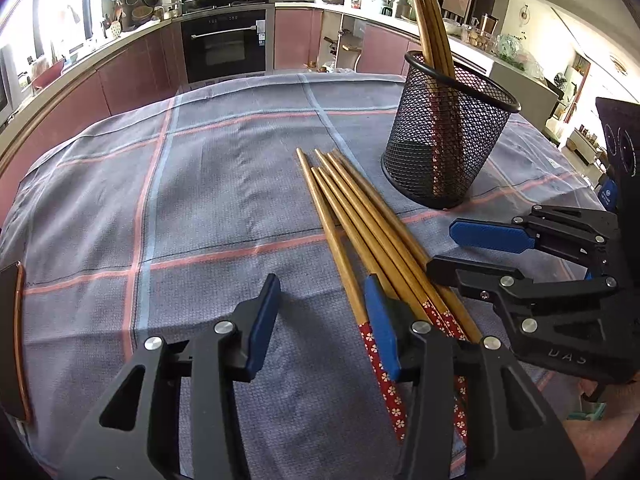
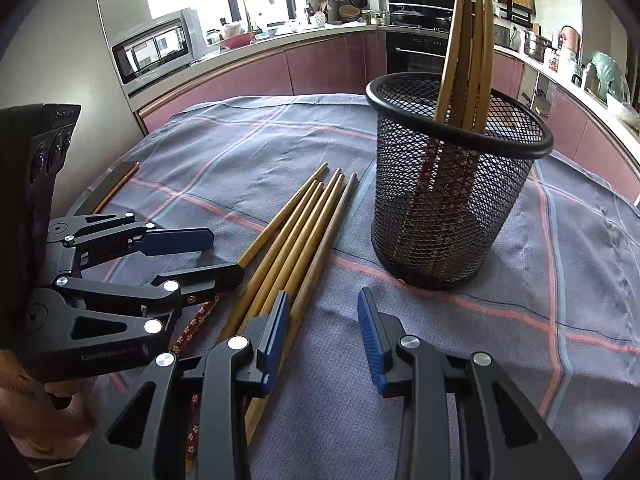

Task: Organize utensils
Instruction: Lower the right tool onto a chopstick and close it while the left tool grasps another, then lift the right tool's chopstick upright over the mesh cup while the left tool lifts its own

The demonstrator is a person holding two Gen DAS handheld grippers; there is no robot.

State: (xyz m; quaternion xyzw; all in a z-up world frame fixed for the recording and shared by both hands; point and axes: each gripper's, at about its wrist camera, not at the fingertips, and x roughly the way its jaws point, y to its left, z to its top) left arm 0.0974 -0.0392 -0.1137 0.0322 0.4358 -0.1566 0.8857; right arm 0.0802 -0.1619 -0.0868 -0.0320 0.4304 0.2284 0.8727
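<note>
Partly done here: several chopsticks (image 2: 466,56) already stand in the black mesh holder (image 2: 456,184) at upper right, while a bundle of loose chopsticks (image 1: 360,224) lies on the checked cloth (image 1: 160,200) over the counter, centre frame, waiting to go in. The left tool (image 1: 320,320) hovers at their patterned red ends, jaws apart, nothing gripped; one blue pad sits among the sticks. The right tool (image 2: 322,340) is open too, empty, just beside the bundle. Readable writing: "GenRobot" on the left tool's body in the right wrist view; "DAS" faintly on the right tool.
</note>
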